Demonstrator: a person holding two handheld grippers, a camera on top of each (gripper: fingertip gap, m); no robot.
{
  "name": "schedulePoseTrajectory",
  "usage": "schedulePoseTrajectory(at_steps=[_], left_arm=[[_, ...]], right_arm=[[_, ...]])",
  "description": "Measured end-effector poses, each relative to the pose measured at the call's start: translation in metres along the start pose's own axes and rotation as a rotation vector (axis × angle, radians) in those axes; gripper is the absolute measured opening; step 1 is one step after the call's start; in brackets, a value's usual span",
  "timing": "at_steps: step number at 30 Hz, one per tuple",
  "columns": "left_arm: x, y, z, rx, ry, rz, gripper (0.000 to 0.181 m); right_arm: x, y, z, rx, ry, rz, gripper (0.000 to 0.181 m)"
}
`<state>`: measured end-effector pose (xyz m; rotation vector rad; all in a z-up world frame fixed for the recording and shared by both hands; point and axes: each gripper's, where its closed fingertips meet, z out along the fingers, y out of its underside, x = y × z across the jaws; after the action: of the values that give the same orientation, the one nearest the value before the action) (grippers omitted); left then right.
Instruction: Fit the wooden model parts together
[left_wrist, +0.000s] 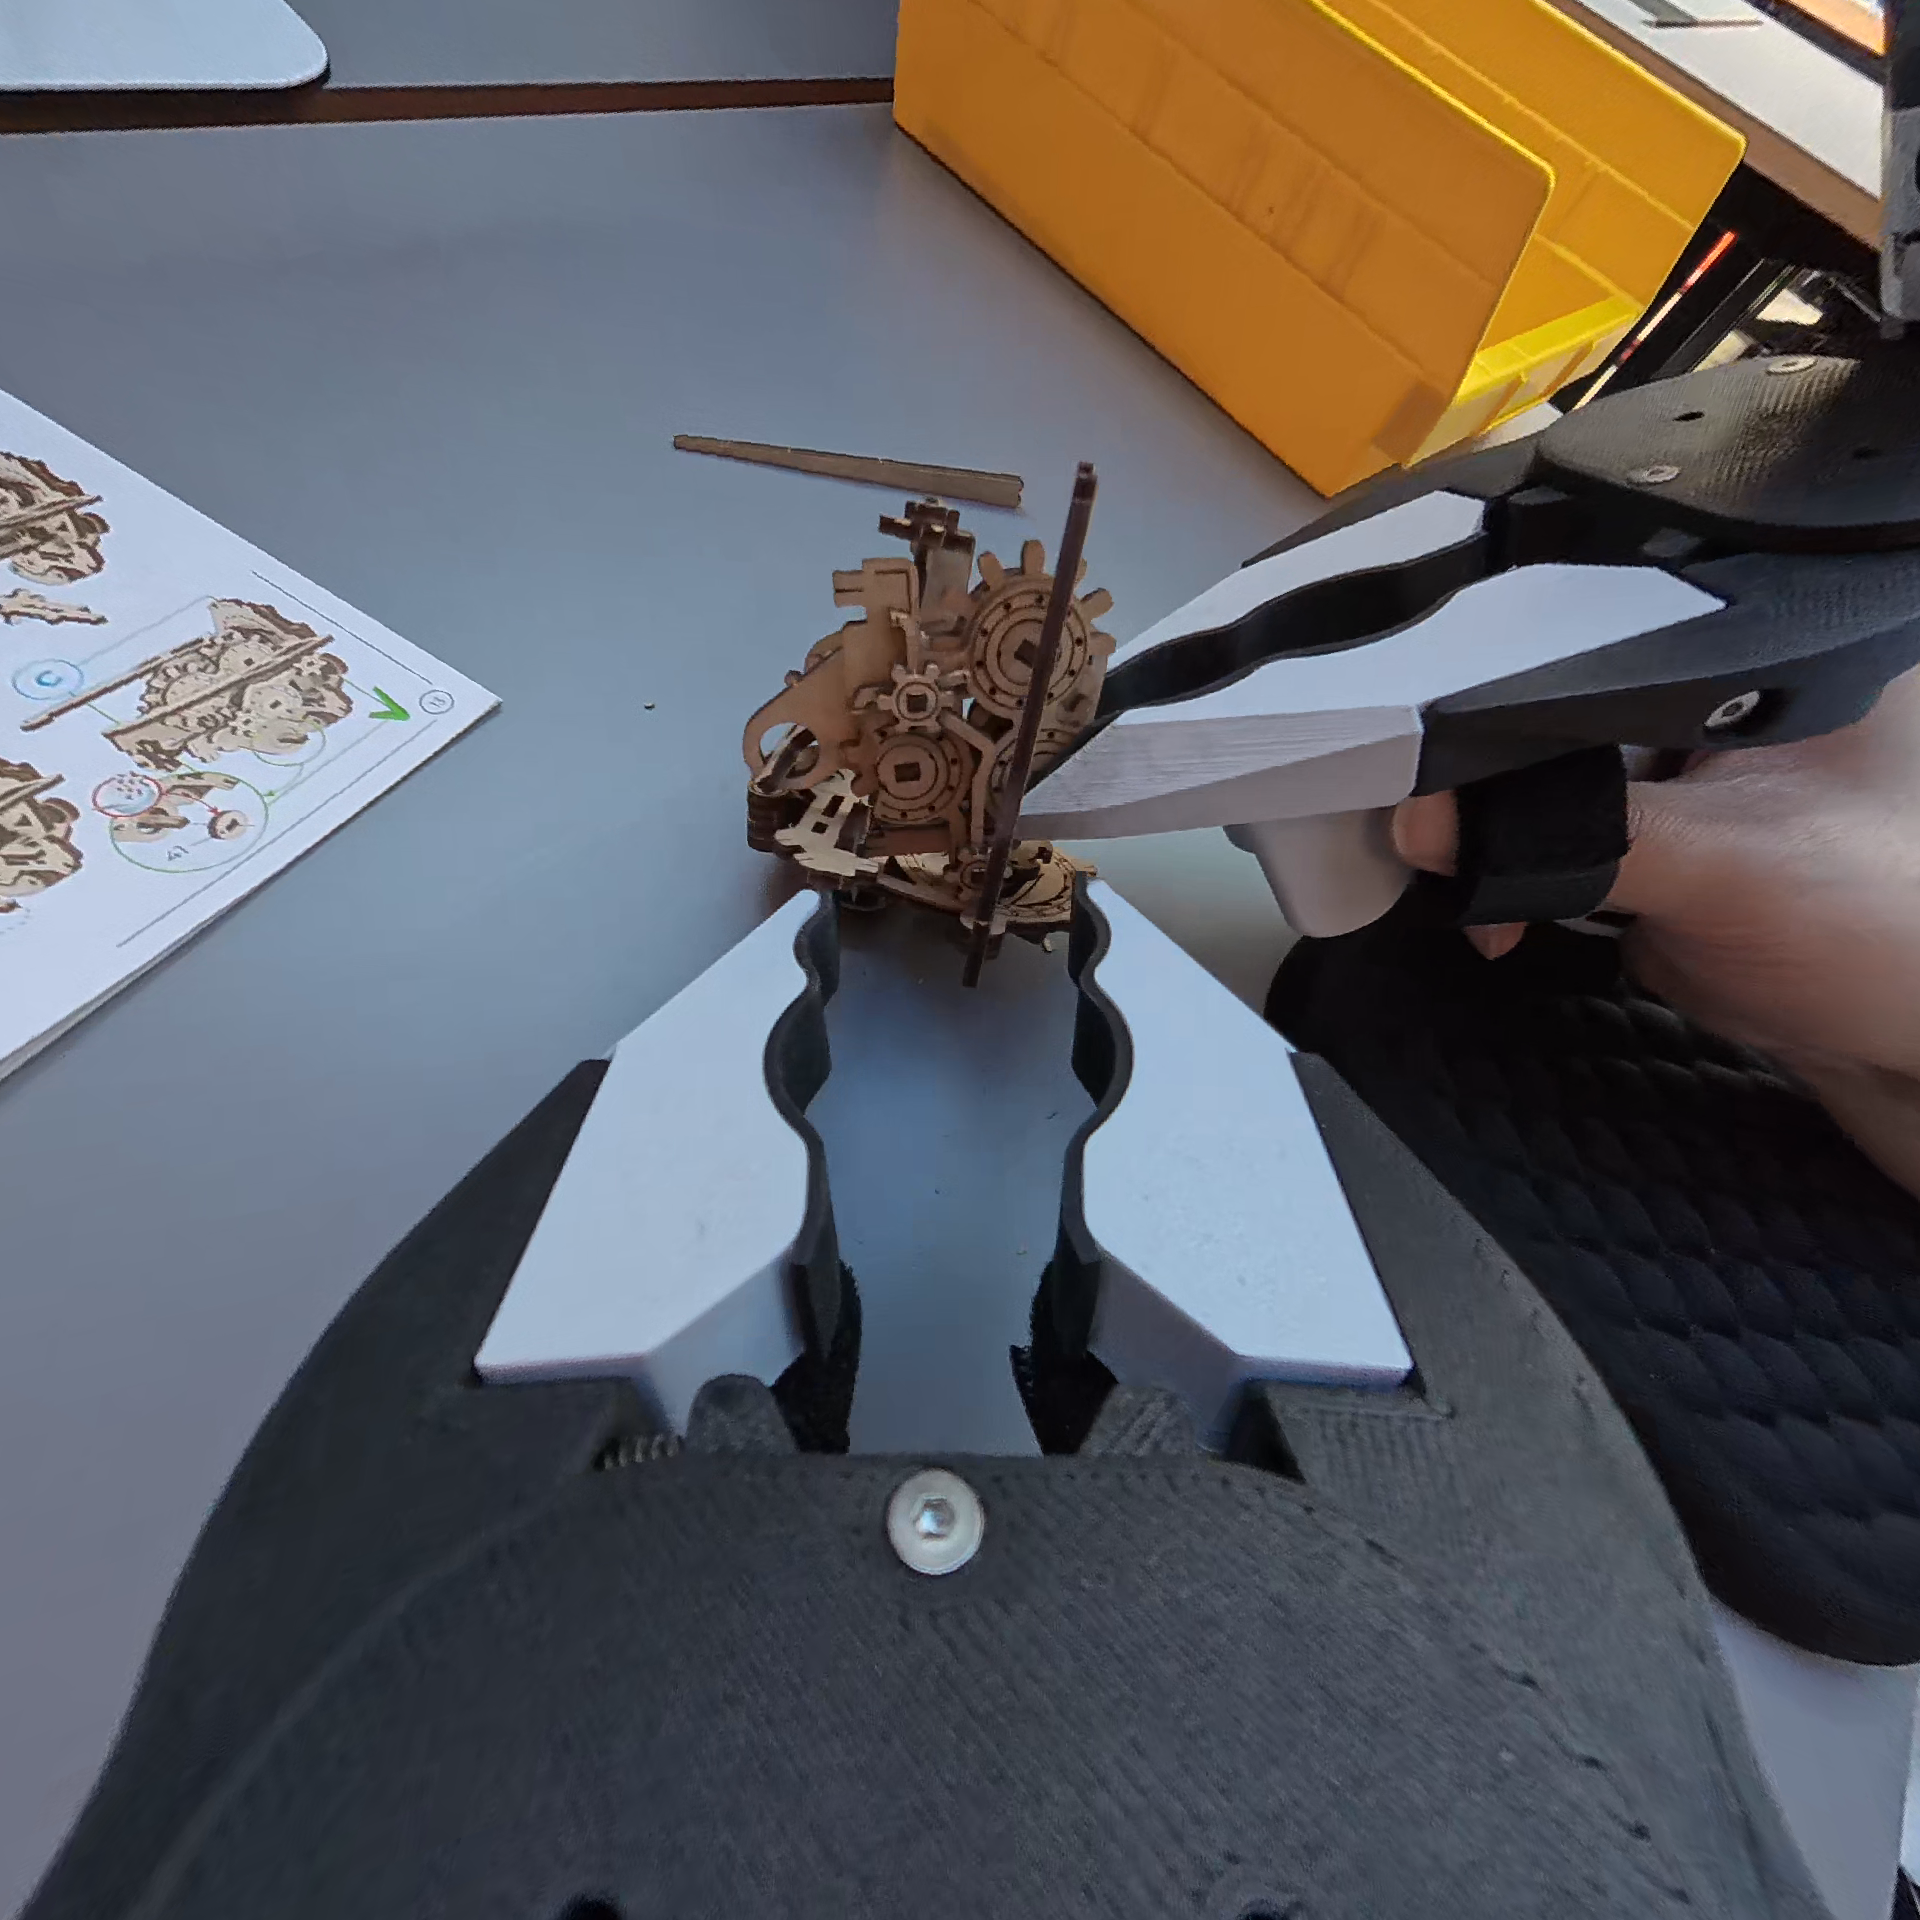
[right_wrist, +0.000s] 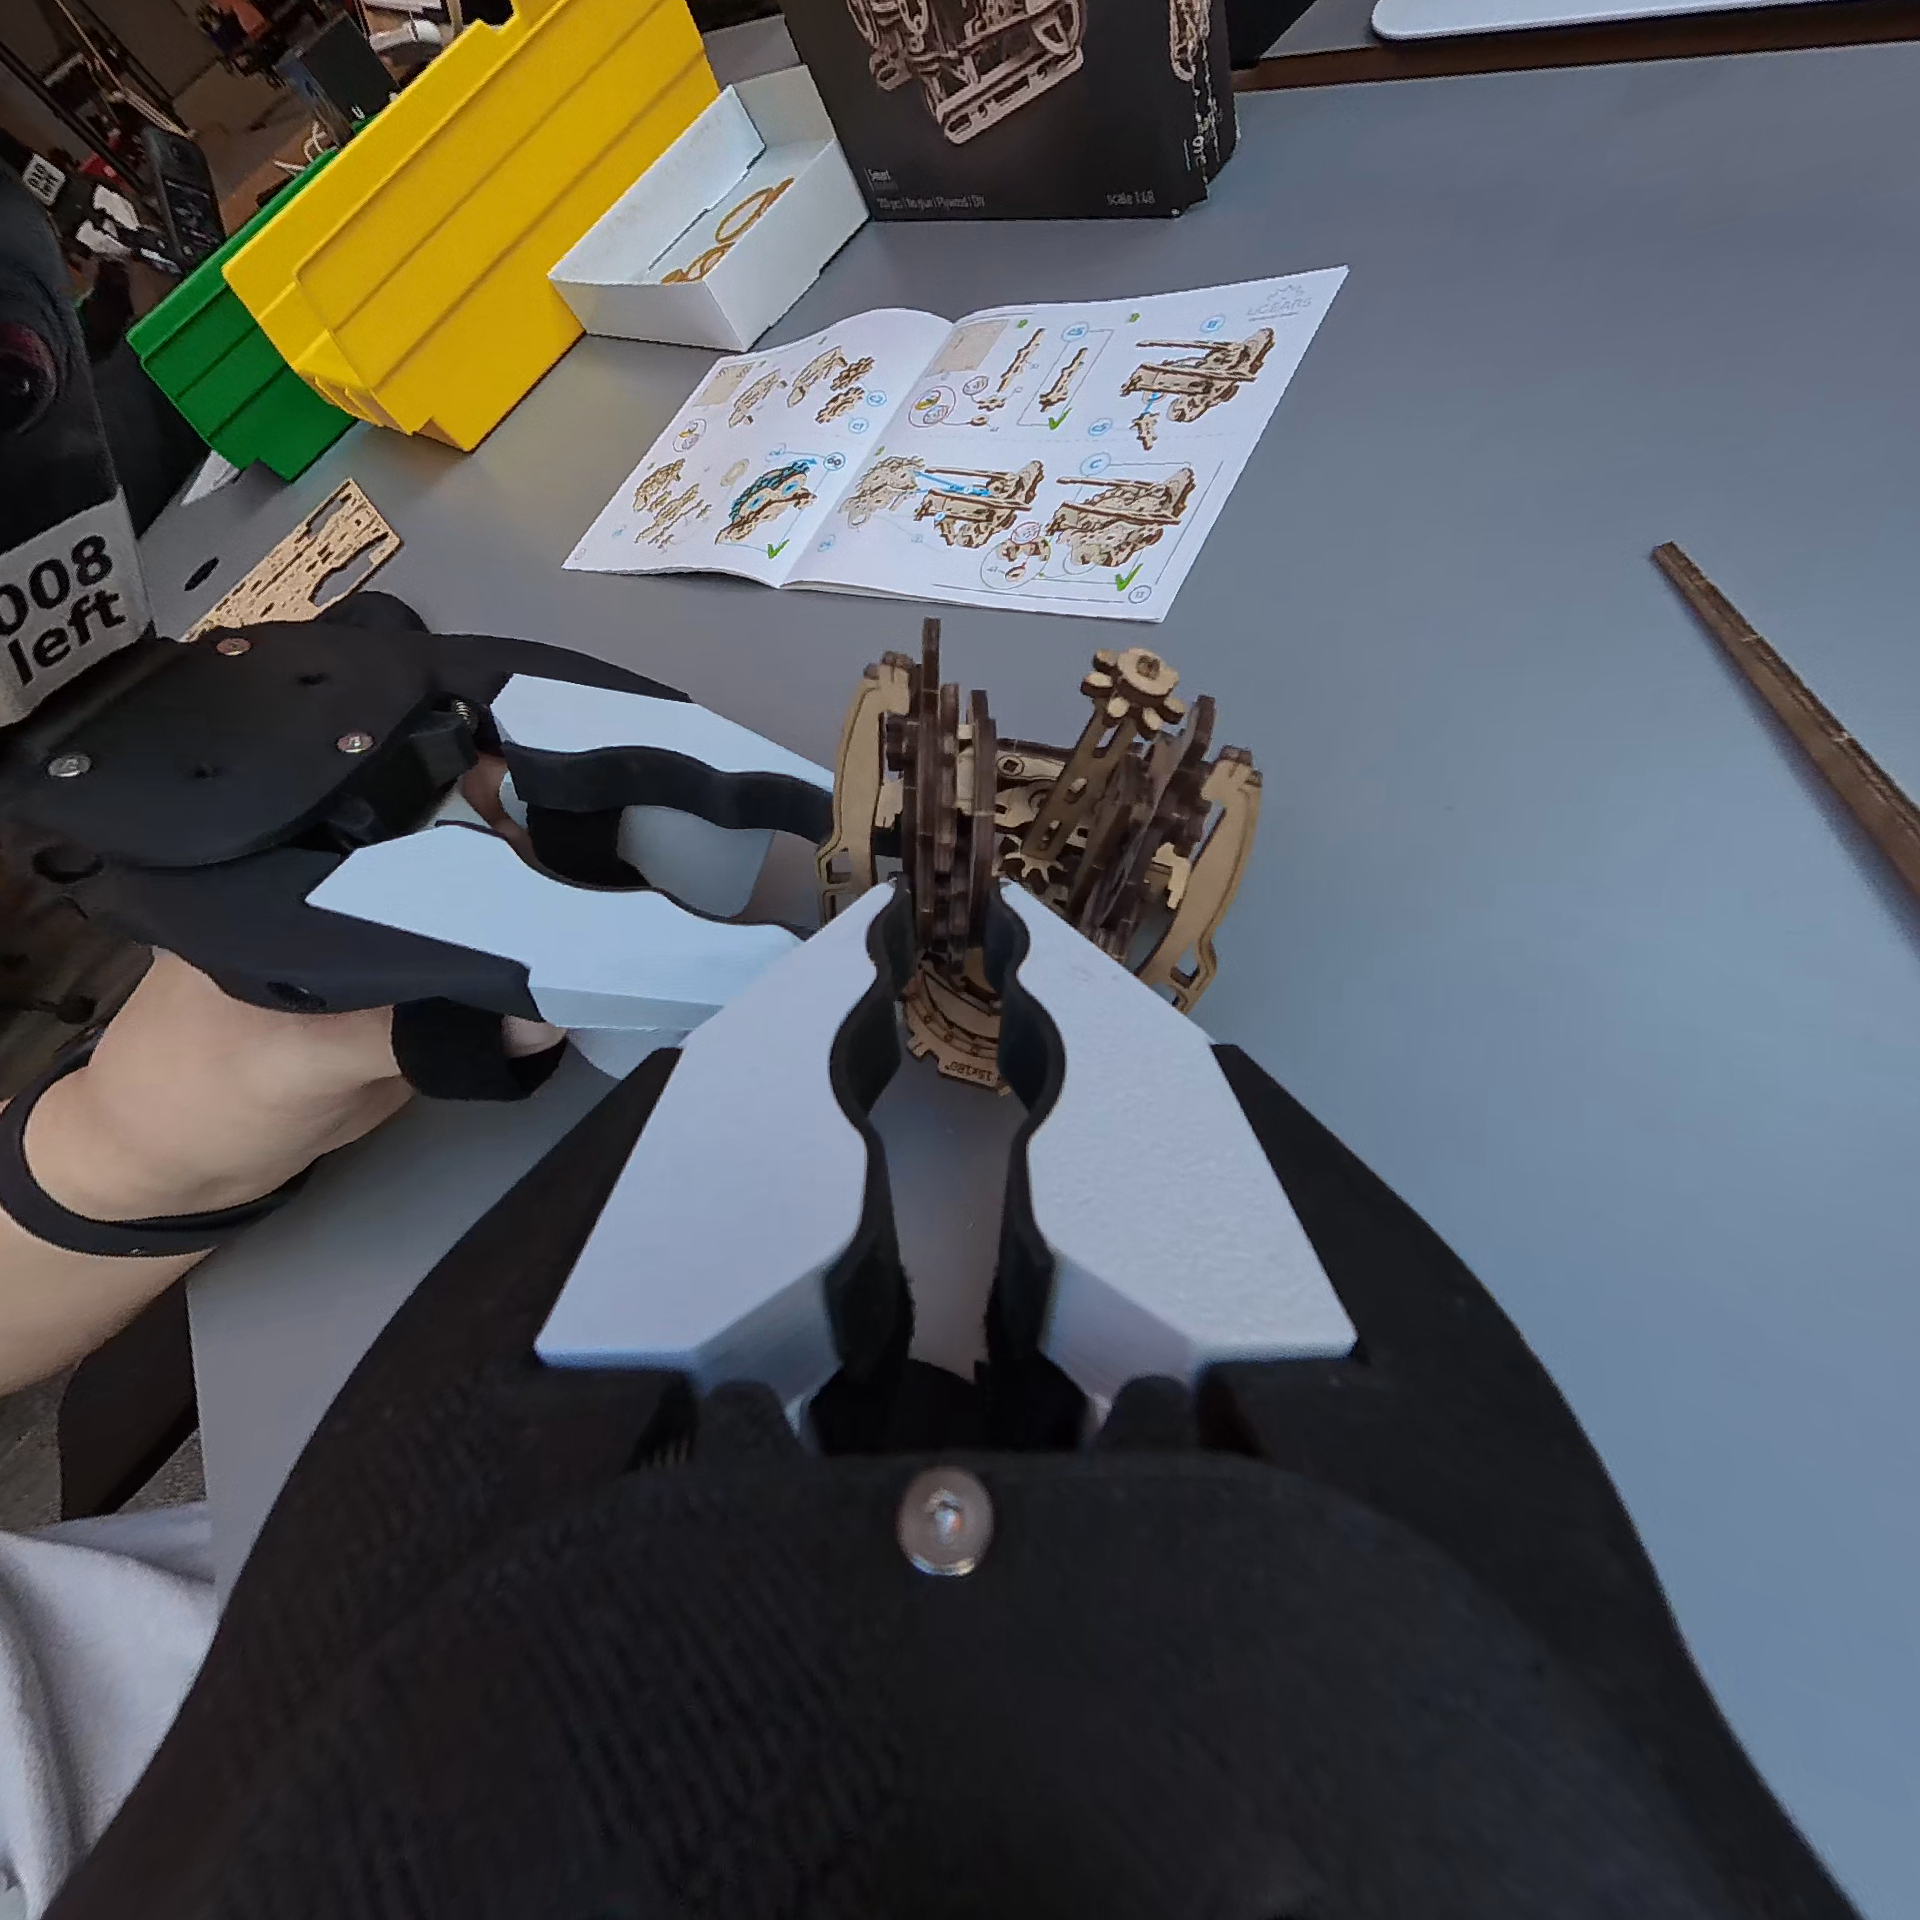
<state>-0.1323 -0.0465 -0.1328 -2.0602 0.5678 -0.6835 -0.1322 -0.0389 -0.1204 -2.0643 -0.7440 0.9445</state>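
The wooden model (left_wrist: 894, 727), a small frame full of gears, stands on the grey table (left_wrist: 520, 312); it also shows in the right wrist view (right_wrist: 1101, 810). My left gripper (left_wrist: 951, 909) has its jaws wide, with the tips against either side of the model's base. In the right wrist view it (right_wrist: 816, 878) comes in from the left. My right gripper (right_wrist: 948, 906) is shut on a dark wooden stick (left_wrist: 1044, 665), held upright against the model's gear side. In the left wrist view it (left_wrist: 1065, 758) reaches in from the right.
A second stick (left_wrist: 847, 468) lies behind the model and also shows in the right wrist view (right_wrist: 1787, 707). An open instruction booklet (right_wrist: 966, 447), yellow bins (right_wrist: 447, 239), a green bin (right_wrist: 229, 395), a white box (right_wrist: 717, 229), a black box (right_wrist: 1018, 94) and a punched wooden sheet (right_wrist: 301, 561) lie around.
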Motion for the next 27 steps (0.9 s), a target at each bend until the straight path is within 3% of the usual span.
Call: schedulePoseTrajectory(at_steps=[10,11,12,18,20,27], left_arm=[[-0.01,-0.0022,0.0046,-0.004,-0.112,0.062,0.03],[-0.0076,-0.0018,0.0046,-0.006,-0.098,0.075,0.013],[-0.0066,-0.0012,0.0047,-0.008,-0.097,0.087,0.012],[-0.0084,0.0034,0.0074,-0.046,-0.114,0.134,0.019],[-0.0077,0.0026,0.007,-0.039,-0.112,0.141,0.01],[-0.0087,0.0033,0.0081,-0.047,-0.131,0.174,0.009]], right_arm=[[0.0031,0.0003,0.0014,-0.004,0.028,0.004,0.012],[0.0023,0.0011,0.002,-0.011,0.019,0.005,0.013],[0.0006,0.0036,0.0034,-0.031,0.005,0.007,0.016],[0.0016,0.0024,0.0068,-0.062,-0.02,-0.023,0.013],[0.0019,0.0008,0.0082,-0.06,-0.032,-0.009,0.013],[0.004,-0.0001,0.0097,-0.058,-0.026,-0.016,0.011]])
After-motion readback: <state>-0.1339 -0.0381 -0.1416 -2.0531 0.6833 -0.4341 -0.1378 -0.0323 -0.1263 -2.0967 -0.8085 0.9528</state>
